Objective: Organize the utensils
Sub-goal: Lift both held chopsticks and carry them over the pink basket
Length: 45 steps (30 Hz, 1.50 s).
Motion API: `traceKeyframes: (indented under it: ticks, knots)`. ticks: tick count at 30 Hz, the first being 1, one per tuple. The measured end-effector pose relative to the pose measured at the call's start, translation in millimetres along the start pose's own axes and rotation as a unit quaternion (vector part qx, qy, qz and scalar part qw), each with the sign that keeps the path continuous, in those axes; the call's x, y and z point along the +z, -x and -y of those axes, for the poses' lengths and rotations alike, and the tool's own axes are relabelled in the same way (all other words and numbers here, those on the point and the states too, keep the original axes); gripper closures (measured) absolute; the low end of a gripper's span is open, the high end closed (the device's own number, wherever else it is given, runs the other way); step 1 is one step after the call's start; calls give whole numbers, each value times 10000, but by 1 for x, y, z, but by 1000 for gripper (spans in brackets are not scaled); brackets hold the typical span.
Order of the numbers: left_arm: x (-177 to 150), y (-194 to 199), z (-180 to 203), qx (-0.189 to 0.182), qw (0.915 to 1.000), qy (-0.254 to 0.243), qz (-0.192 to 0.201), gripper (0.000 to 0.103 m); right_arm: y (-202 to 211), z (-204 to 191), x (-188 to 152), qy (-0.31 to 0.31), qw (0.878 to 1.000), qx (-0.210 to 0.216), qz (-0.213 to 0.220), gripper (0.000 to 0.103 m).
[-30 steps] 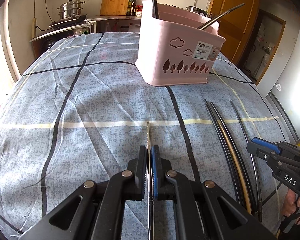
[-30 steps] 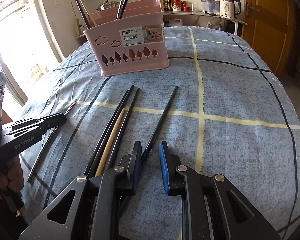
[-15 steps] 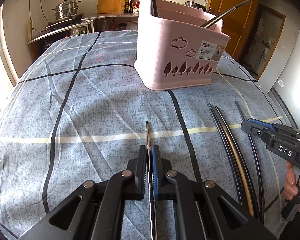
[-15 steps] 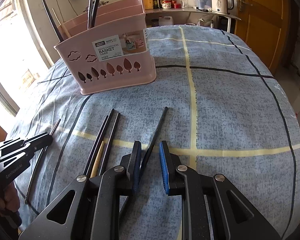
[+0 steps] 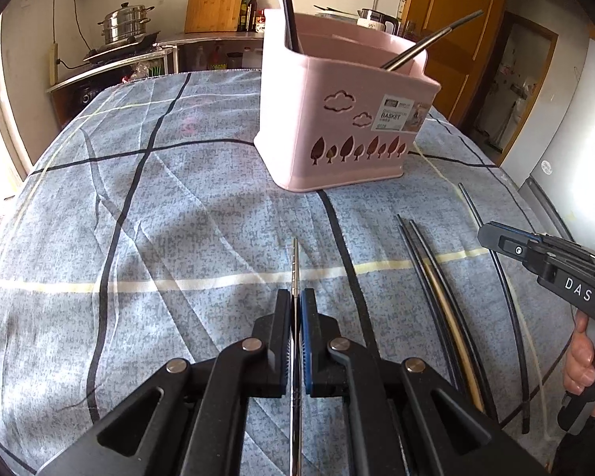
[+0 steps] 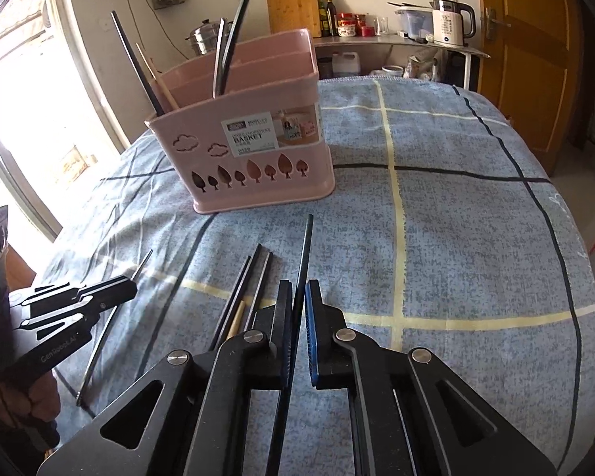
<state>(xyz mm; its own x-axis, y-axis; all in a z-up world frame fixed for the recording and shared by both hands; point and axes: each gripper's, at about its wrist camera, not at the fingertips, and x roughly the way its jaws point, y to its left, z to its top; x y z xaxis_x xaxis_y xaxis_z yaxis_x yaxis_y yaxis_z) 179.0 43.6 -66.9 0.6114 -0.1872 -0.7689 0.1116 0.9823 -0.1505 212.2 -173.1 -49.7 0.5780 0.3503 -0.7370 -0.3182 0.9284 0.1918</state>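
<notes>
Since a second ago the right gripper (image 6: pixel 296 333) has slid forward over the black chopstick (image 6: pixel 304 254), and its jaws have narrowed around the stick, though a thin gap shows on the blue-pad side, so they are not clamped. Meanwhile the left gripper (image 5: pixel 296 333) stays with its jaws pressed together on a metal chopstick (image 5: pixel 295 265), whose tip points ahead toward the pink utensil basket (image 5: pixel 337 127). Beside the black chopstick lie three more dark chopsticks (image 6: pixel 254 277) and a wooden one (image 6: pixel 236 319), side by side on the blue plaid cloth (image 6: pixel 456 238) covering the desk. Standing on the cloth beyond them, the basket holds several chopsticks upright. A kettle (image 6: pixel 452 22) and cutting board (image 6: pixel 291 4) sit at the wall.
</notes>
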Motion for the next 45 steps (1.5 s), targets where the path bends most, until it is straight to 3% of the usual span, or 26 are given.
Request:
traceKeyframes:
  ticks: [10, 18, 25, 45]
  knots:
    - [35, 66, 8, -393, 9960, -121, 789, 98, 54, -20, 33, 274, 9957, 135, 871, 98]
    - [63, 97, 11, -450, 9898, -230, 1330, 97, 84, -22, 52, 382, 9903, 79, 1337, 98]
    - [68, 96, 14, -463, 9897, -268, 1329, 98, 98, -20, 57, 414, 9873, 63, 1530, 98]
    - [53, 78, 20, -327, 9934, -338, 1047, 97, 105, -16, 49, 387, 9872, 53, 1548, 98]
